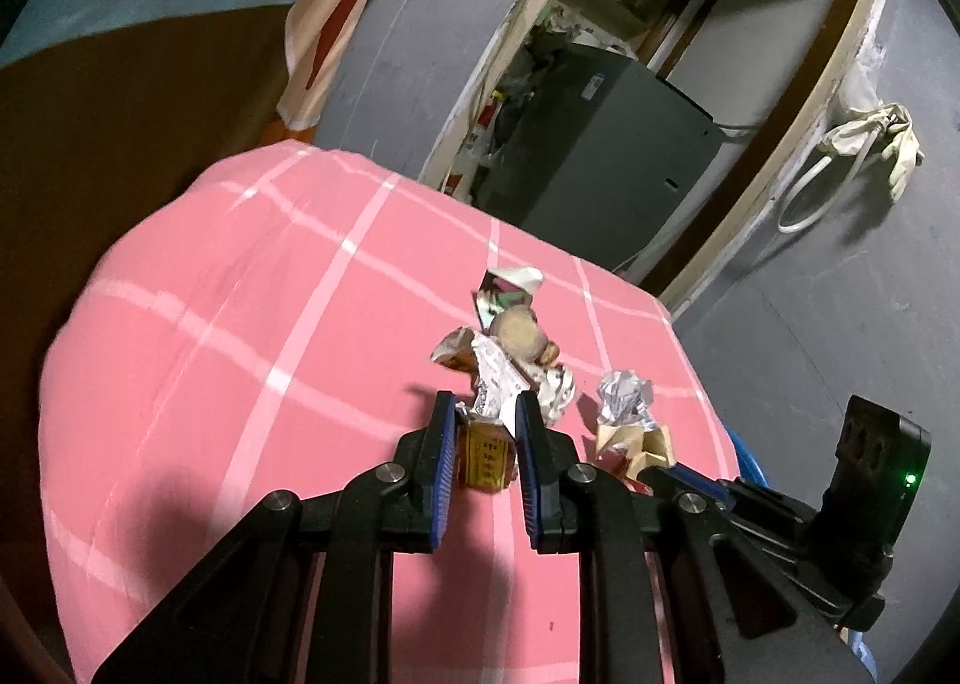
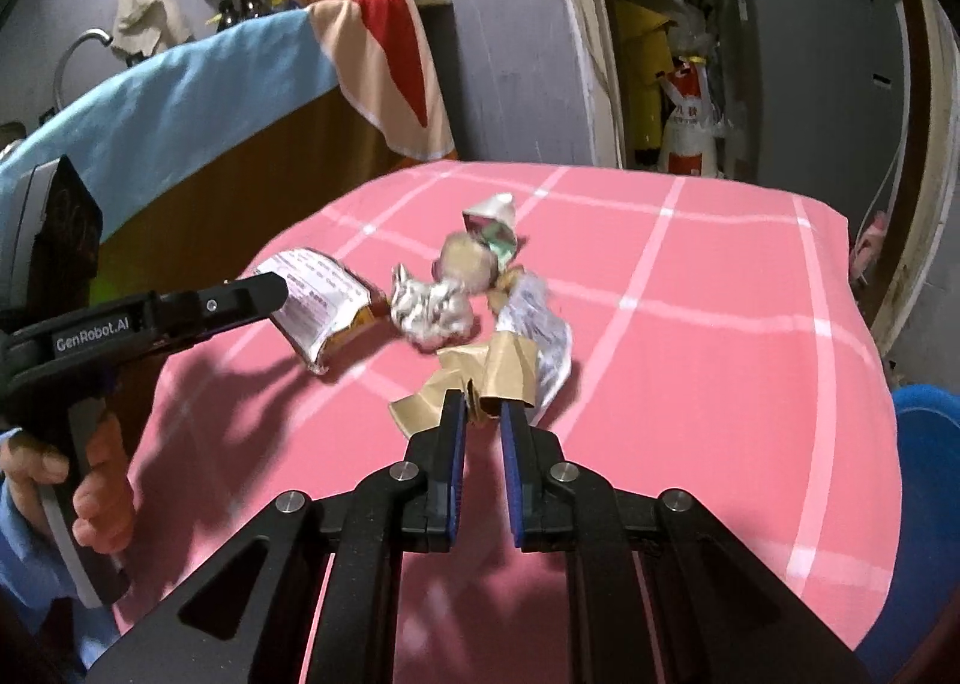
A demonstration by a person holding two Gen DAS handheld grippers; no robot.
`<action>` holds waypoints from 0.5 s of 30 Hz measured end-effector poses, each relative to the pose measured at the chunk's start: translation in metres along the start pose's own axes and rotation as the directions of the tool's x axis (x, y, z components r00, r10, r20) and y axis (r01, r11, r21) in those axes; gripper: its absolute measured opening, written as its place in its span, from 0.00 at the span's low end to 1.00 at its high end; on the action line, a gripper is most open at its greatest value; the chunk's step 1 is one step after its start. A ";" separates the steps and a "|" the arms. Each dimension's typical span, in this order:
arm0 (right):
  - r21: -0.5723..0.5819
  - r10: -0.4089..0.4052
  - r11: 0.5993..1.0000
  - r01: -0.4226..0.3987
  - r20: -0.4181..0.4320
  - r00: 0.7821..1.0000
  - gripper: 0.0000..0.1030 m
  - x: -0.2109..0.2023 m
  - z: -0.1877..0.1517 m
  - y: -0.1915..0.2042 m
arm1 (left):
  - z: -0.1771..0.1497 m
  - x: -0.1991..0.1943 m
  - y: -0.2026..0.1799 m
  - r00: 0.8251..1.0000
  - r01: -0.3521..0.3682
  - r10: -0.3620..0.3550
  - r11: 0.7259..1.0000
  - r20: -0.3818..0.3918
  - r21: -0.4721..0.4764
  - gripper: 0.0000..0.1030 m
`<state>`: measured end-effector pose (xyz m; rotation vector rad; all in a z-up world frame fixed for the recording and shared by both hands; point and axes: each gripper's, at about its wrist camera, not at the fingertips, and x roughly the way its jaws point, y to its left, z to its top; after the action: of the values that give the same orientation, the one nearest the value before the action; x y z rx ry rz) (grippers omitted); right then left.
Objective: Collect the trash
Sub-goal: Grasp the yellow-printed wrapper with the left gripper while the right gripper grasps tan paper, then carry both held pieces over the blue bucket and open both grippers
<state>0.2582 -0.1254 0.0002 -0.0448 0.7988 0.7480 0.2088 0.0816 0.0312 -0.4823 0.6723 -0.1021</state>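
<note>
A heap of trash lies on the pink checked cloth [image 1: 240, 324]. My left gripper [image 1: 485, 414] is shut on a printed snack wrapper [image 1: 486, 444], seen held at its edge in the right wrist view [image 2: 318, 300]. My right gripper [image 2: 482, 405] is shut on a crumpled brown paper scrap [image 2: 504, 366], also seen in the left wrist view [image 1: 630, 438]. A silver foil ball [image 2: 429, 312], a round brownish lump [image 2: 468, 264] and a shiny open packet [image 2: 495, 222] lie just beyond.
A blue bin rim [image 2: 924, 444] sits at the table's right edge. A grey appliance [image 1: 600, 156] stands in the doorway behind. A counter draped with blue cloth [image 2: 180, 96] runs along the left.
</note>
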 end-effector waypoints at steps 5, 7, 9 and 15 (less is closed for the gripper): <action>0.000 -0.002 1.000 0.002 0.003 1.000 0.24 -0.008 -0.009 0.000 | -0.005 -0.003 0.000 1.000 0.008 -0.008 1.000 -0.005 0.001 0.14; -0.001 -0.006 1.000 0.006 0.008 1.000 0.25 -0.010 -0.012 0.000 | -0.007 -0.003 0.000 1.000 0.009 -0.009 1.000 -0.008 0.003 0.12; 0.005 -0.007 1.000 0.007 0.012 1.000 0.27 -0.011 -0.014 -0.002 | -0.009 -0.003 -0.001 1.000 0.011 -0.011 1.000 -0.009 0.001 0.09; 0.015 -0.018 1.000 0.018 0.029 0.999 0.28 -0.013 -0.016 -0.002 | -0.012 -0.005 -0.002 1.000 0.013 -0.013 1.000 -0.004 0.005 0.09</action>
<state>0.2439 -0.1393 -0.0032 -0.0275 0.7750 0.7244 0.1977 0.0758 0.0268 -0.4814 0.6730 -0.1168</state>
